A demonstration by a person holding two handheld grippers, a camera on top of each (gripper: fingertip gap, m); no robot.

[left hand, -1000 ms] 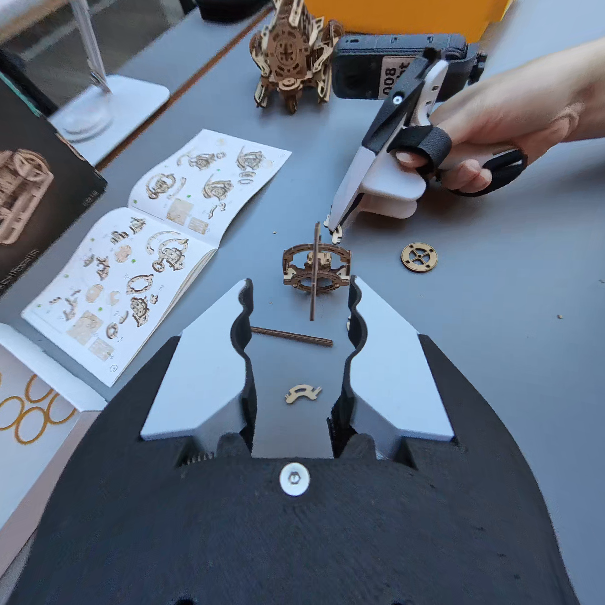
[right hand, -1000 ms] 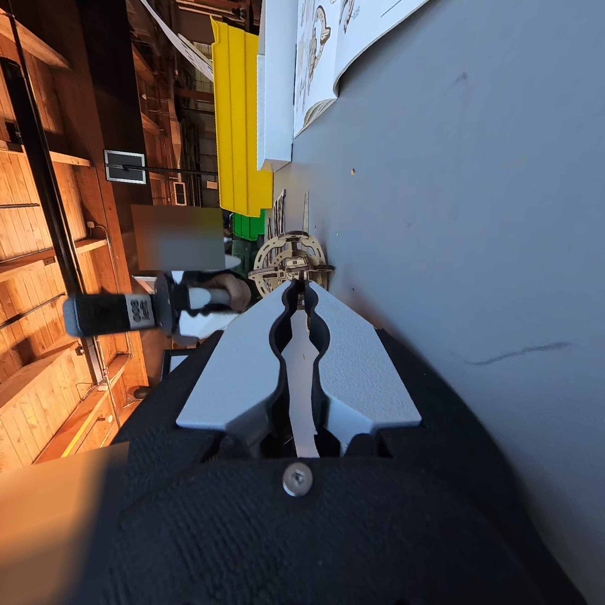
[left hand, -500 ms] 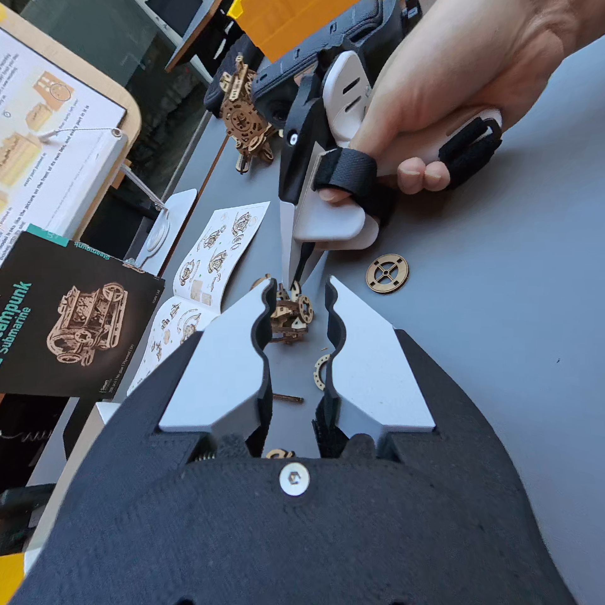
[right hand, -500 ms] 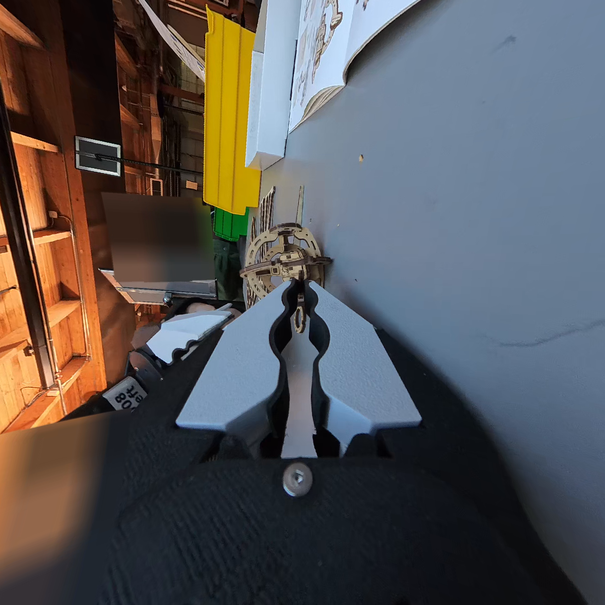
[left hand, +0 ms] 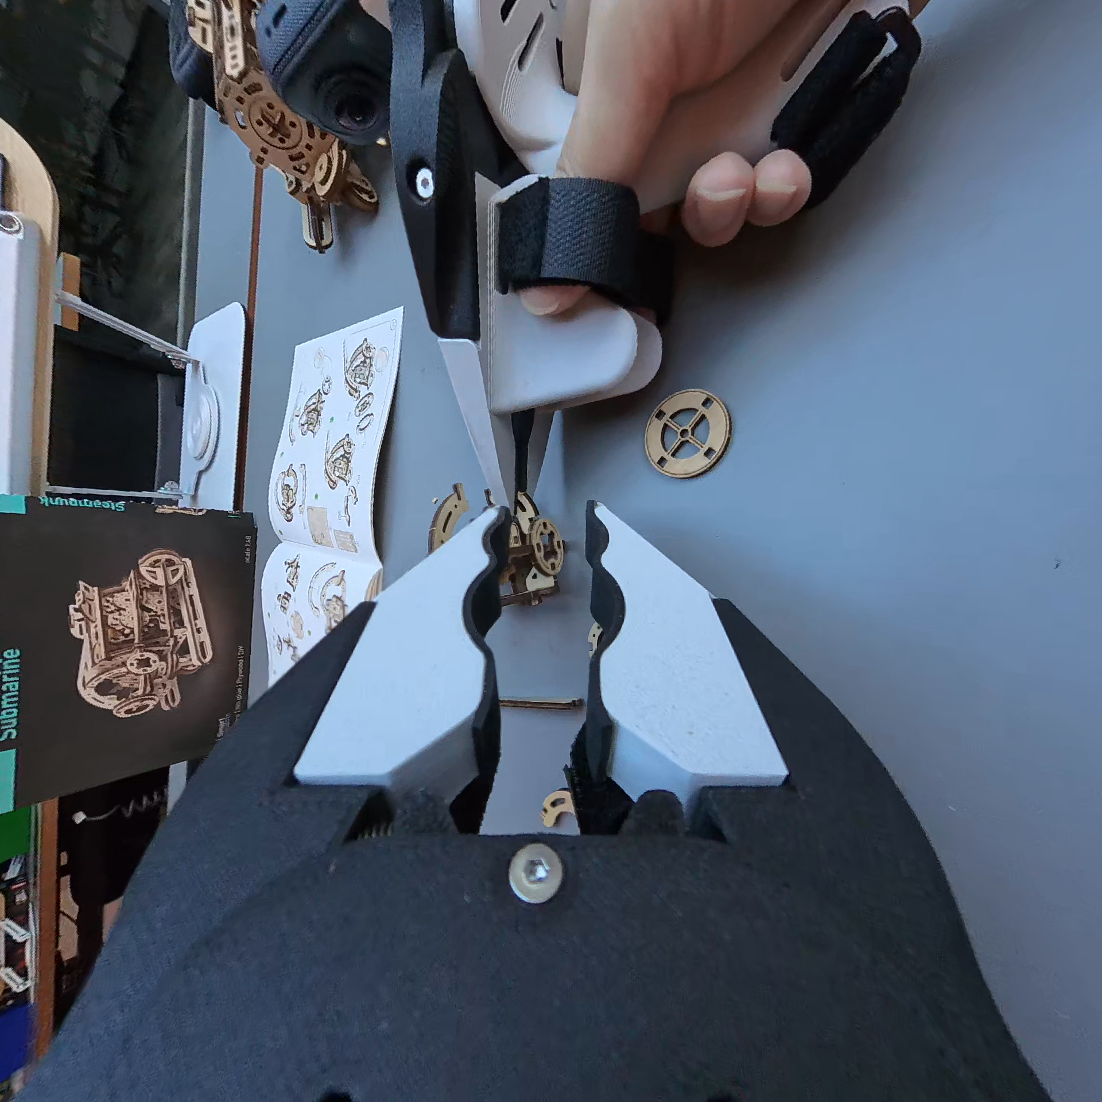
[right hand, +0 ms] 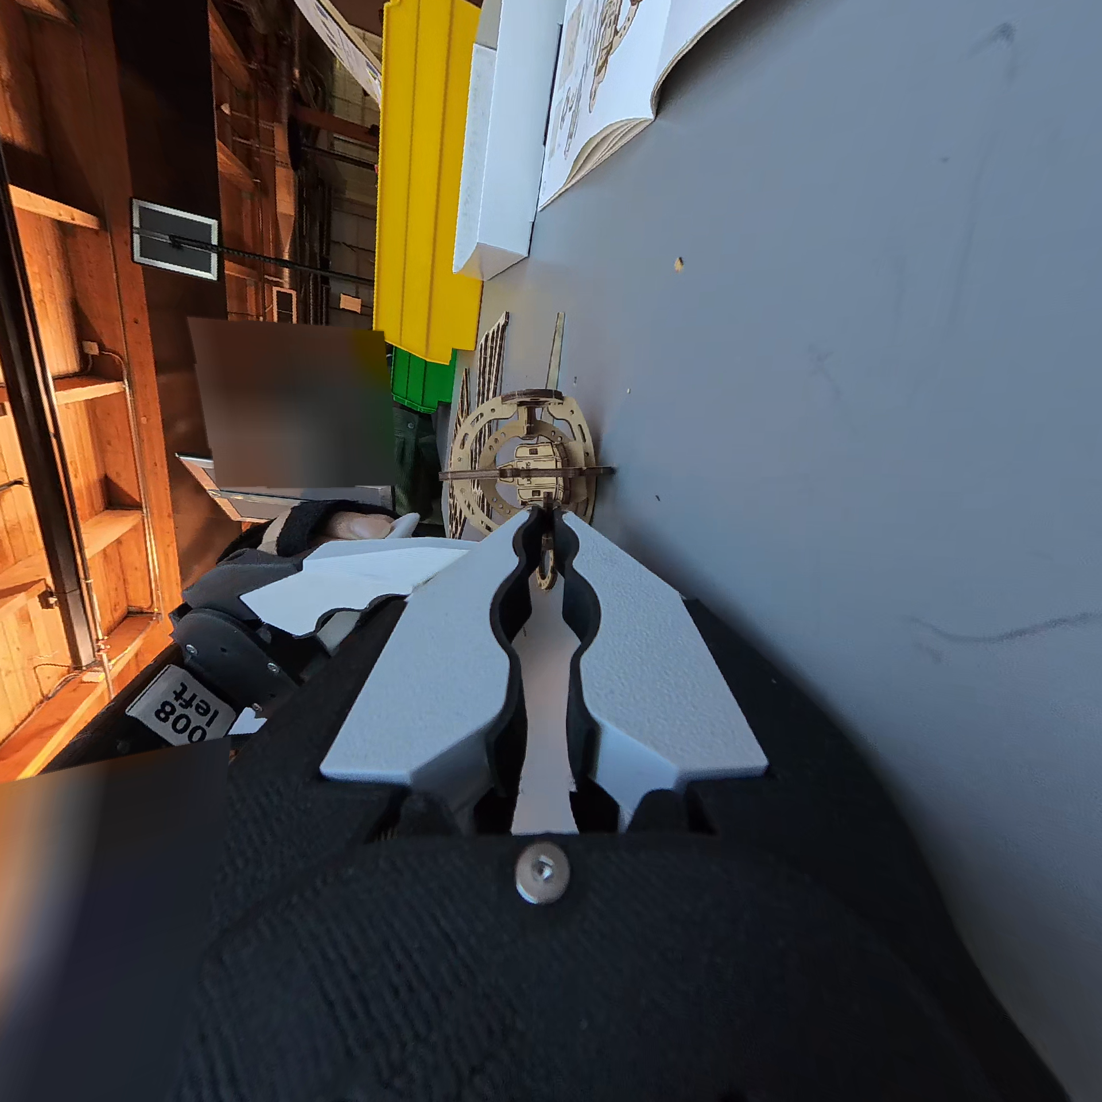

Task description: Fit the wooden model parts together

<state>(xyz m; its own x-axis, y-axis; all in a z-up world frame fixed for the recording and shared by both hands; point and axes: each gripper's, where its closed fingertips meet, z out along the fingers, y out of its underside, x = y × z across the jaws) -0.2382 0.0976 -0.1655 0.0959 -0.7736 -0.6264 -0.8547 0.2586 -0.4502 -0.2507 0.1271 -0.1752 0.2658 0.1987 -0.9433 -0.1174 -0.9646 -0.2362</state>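
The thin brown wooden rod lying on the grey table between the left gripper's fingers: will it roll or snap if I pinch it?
The thin brown wooden rod looks round and lies flat, so a nudge would probably roll it. It is slender, so likely light and breakable under a hard pinch. The open left gripper straddles it, favouring a gentle grasp.

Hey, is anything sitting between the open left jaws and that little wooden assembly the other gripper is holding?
Nothing visible. The left gripper is open just short of the wooden assembly, which the right gripper pinches.
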